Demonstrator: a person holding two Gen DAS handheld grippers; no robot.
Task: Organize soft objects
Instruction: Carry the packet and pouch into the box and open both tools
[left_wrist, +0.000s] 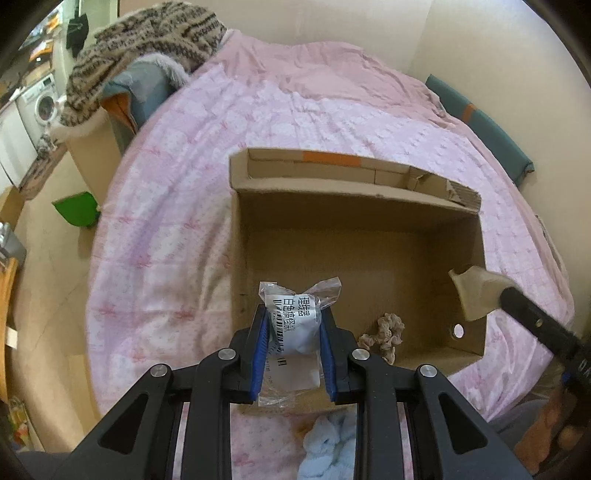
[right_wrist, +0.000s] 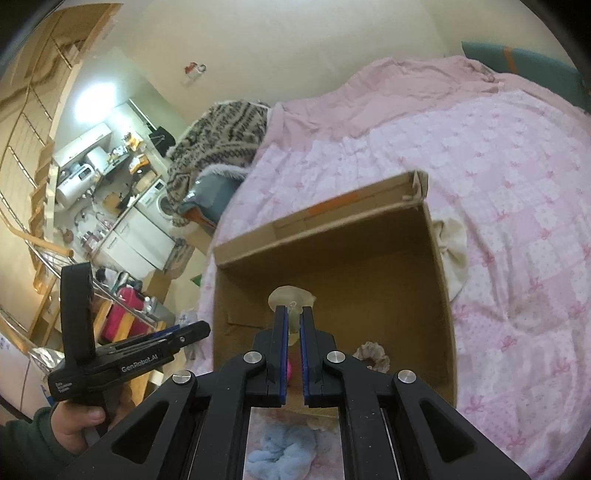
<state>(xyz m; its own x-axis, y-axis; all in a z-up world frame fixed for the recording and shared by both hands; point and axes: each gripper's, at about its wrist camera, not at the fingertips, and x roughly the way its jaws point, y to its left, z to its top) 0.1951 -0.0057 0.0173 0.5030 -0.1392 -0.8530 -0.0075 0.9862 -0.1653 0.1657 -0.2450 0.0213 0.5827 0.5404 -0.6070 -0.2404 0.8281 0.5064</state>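
We see the left gripper (left_wrist: 294, 325) clamping a clear plastic packet holding a white soft lump (left_wrist: 295, 325), its barcode label printed in Chinese, over the open brown cardboard box (left_wrist: 369, 236) on the pink bed (left_wrist: 177, 206). The right gripper (right_wrist: 294, 325) pinches a pale translucent soft piece (right_wrist: 291, 298). Only the right wrist view shows "GenRobot.AI" on the left tool.

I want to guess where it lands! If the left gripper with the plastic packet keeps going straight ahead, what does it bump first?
Probably the bare floor of the cardboard box. The left gripper points into it, left of the beige scrunchie. Depth is hard to judge.
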